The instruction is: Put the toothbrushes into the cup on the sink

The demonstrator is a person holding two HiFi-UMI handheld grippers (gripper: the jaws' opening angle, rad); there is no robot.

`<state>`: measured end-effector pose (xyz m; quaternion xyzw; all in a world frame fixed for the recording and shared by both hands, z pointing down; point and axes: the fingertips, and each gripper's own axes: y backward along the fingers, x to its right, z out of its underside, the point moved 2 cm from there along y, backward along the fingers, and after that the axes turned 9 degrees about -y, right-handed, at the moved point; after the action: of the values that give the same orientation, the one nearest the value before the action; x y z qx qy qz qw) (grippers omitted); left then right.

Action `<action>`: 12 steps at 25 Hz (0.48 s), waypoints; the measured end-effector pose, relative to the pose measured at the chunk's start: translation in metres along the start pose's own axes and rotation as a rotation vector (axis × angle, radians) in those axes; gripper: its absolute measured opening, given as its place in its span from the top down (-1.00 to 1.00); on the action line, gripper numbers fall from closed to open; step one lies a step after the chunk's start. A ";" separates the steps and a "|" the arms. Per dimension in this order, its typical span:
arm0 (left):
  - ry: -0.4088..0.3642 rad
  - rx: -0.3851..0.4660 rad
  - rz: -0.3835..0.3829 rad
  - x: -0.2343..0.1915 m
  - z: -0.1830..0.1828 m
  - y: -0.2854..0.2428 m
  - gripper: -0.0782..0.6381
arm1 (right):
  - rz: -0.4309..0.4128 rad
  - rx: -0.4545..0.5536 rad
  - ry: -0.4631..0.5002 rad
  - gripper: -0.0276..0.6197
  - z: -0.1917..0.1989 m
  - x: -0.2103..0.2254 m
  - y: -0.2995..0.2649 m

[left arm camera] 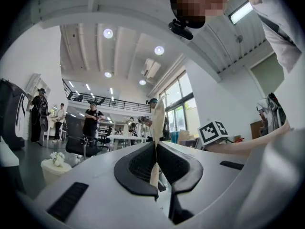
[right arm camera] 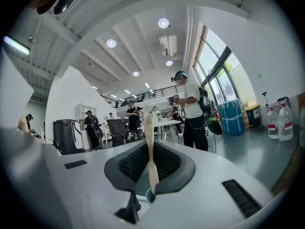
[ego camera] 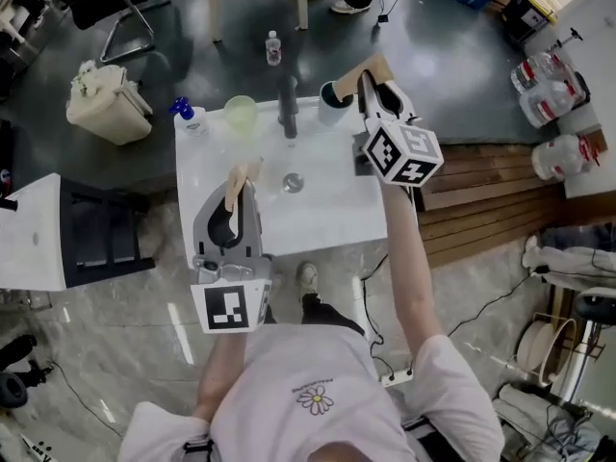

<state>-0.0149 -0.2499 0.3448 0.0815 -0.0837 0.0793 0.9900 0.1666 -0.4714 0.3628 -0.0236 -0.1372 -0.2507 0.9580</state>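
White shirt point(ego camera: 318, 393), white sink point(ego camera: 332, 215), grey floor point(ego camera: 433, 46)

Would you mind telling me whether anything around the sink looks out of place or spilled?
Nothing looks spilled, tipped or broken. The green cup and the white cup stand upright at the back of the sink. The one stray item is a small bottle standing on the floor beyond it.

At the sink's point(ego camera: 327, 210) back edge, my right gripper point(ego camera: 372, 73) covers part of the cup point(ego camera: 332, 97). Left toothbrush point(left arm camera: 157, 120): lower end lost between jaws. Bristles: can't tell.
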 end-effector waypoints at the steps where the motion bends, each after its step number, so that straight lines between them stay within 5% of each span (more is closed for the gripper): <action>1: 0.015 -0.004 -0.002 0.001 0.002 -0.001 0.72 | 0.003 -0.013 0.002 0.82 0.004 0.004 -0.006; 12: 0.032 -0.053 -0.028 -0.003 0.021 0.007 0.72 | 0.052 -0.132 0.039 0.82 0.053 0.027 -0.036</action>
<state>-0.0218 -0.2474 0.3654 0.0551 -0.0689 0.0644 0.9940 0.1584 -0.5101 0.4205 -0.0856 -0.1010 -0.2345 0.9631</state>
